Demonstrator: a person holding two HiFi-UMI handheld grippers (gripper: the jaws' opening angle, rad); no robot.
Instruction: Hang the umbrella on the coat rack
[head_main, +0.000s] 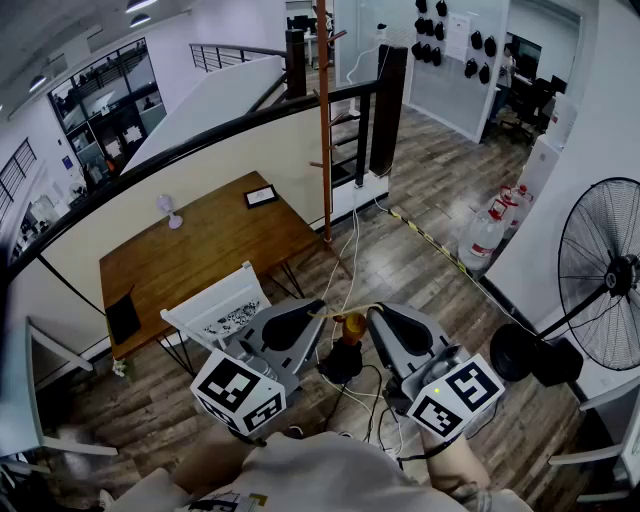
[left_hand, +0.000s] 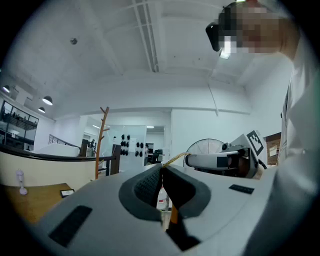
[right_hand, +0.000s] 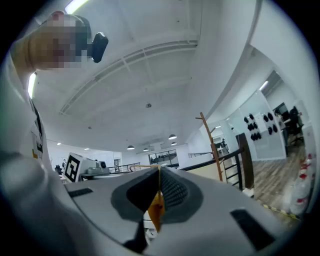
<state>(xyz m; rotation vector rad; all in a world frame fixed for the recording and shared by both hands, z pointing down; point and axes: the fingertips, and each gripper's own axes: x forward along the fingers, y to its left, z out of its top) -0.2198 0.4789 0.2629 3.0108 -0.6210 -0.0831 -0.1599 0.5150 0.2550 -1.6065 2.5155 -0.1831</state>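
The umbrella (head_main: 346, 330) hangs upright between my two grippers, with an orange handle on top and a black folded canopy below. Its thin yellow strap (head_main: 349, 309) stretches from jaw to jaw. My left gripper (head_main: 318, 312) is shut on one end of the strap (left_hand: 176, 159), and the orange handle (left_hand: 173, 216) shows below the jaws. My right gripper (head_main: 377, 312) is shut on the other end, with the handle (right_hand: 156, 210) just under its tips. The brown wooden coat rack (head_main: 323, 120) stands well ahead by the railing, also in the left gripper view (left_hand: 101, 142) and the right gripper view (right_hand: 210, 145).
A wooden table (head_main: 200, 250) and a white chair (head_main: 225, 305) stand to the left. Cables (head_main: 350, 250) trail over the floor toward the rack. A big floor fan (head_main: 605, 275) is at the right, water bottles (head_main: 485, 235) beyond it, and a black railing (head_main: 250, 115) behind.
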